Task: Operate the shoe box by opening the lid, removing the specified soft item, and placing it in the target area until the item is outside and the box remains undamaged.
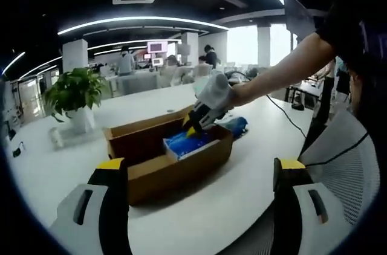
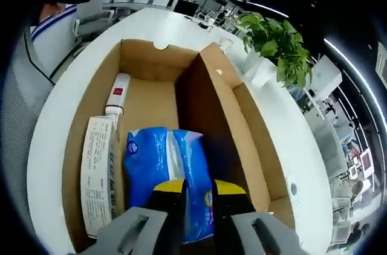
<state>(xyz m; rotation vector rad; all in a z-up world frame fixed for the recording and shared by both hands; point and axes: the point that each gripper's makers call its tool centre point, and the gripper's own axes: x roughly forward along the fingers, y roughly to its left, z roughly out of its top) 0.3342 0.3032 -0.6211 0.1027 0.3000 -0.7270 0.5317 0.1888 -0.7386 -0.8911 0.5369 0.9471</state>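
Observation:
An open cardboard shoe box [image 1: 175,167] stands on the white table [image 1: 242,182], its lid [image 2: 211,98] tipped up along one side. Inside lies a blue soft packet [image 2: 158,164], seen in the left gripper view as the blue packet [image 1: 181,144]. My right gripper [image 2: 199,190] reaches down into the box with its jaws nearly together, pinching the packet's near edge; from the left gripper view, the right gripper [image 1: 192,129] comes in on a person's arm. My left gripper [image 1: 201,167] hangs back before the box, jaws wide apart, nothing between them.
The box also holds a long white printed carton [image 2: 97,173] and a white tube with a red label [image 2: 118,99]. Another blue item [image 1: 237,125] lies on the table behind the box. A potted plant [image 1: 74,95] stands at the left; a mesh chair [image 1: 344,164] is beside the table edge.

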